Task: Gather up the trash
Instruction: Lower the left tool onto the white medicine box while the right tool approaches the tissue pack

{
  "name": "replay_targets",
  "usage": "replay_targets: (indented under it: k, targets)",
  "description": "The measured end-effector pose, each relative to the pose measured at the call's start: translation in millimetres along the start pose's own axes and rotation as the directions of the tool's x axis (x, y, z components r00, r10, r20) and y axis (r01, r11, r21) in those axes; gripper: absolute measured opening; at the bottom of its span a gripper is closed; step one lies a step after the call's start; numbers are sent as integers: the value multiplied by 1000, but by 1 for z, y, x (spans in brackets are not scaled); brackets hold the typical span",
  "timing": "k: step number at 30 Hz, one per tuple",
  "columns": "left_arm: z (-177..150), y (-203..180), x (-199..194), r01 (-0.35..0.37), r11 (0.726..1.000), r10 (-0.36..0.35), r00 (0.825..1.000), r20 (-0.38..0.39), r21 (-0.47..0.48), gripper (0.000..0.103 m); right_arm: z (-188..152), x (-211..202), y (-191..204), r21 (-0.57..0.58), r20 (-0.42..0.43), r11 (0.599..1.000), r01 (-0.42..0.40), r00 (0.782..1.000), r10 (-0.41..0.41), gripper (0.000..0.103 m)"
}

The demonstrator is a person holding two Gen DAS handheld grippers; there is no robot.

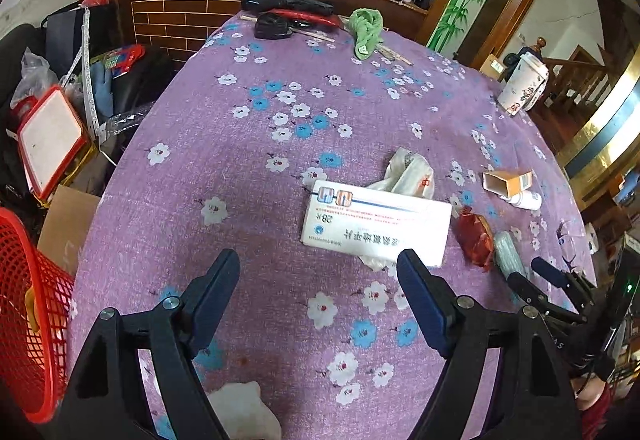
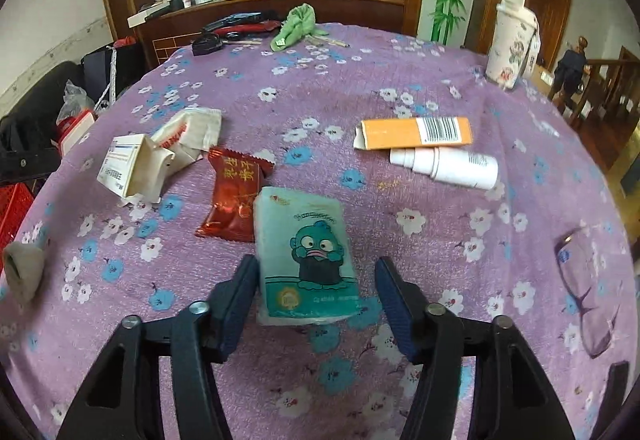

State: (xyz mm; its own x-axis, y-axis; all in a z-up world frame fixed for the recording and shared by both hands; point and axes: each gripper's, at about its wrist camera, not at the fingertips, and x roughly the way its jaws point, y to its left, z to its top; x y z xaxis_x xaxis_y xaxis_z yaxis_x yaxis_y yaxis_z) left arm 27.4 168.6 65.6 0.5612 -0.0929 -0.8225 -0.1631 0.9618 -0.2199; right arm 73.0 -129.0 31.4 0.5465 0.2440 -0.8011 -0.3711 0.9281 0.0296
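Trash lies on a purple flowered tablecloth [image 1: 260, 160]. My left gripper [image 1: 318, 268] is open, just short of a white medicine box [image 1: 376, 224] that lies on a crumpled white wrapper [image 1: 412, 170]. My right gripper [image 2: 316, 276] is open, its fingers either side of the near end of a teal tissue pack [image 2: 306, 252] with a cartoon face. A red snack wrapper [image 2: 234, 192] lies left of the pack, touching it. An orange carton [image 2: 416, 134] and a white bottle [image 2: 452, 166] lie further right. The medicine box [image 2: 128, 168] shows at the left.
A red mesh basket [image 1: 28, 320] stands off the table's left edge. A floral cup [image 2: 512, 44] stands at the far right, a green cloth [image 2: 296, 26] and black items at the far end. Glasses [image 2: 588, 292] lie at the right. A crumpled white piece [image 1: 244, 412] lies near the front edge.
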Motion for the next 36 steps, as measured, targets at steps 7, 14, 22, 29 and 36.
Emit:
replay_targets:
  k: [7, 14, 22, 29, 36]
  targets:
    - [29, -1, 23, -17, 1000, 17, 999, -31, 14, 80, 0, -12, -18, 82, 71, 992, -92, 994, 86, 19]
    - [60, -1, 66, 99, 995, -98, 990, -105, 2, 80, -1, -11, -36, 158, 113, 967, -201, 976, 184, 18]
    - [41, -20, 82, 204, 975, -186, 964, -188, 85, 79, 0, -17, -46, 189, 154, 953, -237, 966, 209, 16]
    - [-13, -49, 46, 214, 935, -149, 961, -234, 284, 80, 1, -23, -45, 176, 172, 951, -254, 959, 225, 16]
    - [-46, -65, 33, 116, 890, -36, 982, -187, 441, 80, -2, -26, -46, 176, 181, 948, -264, 956, 232, 16]
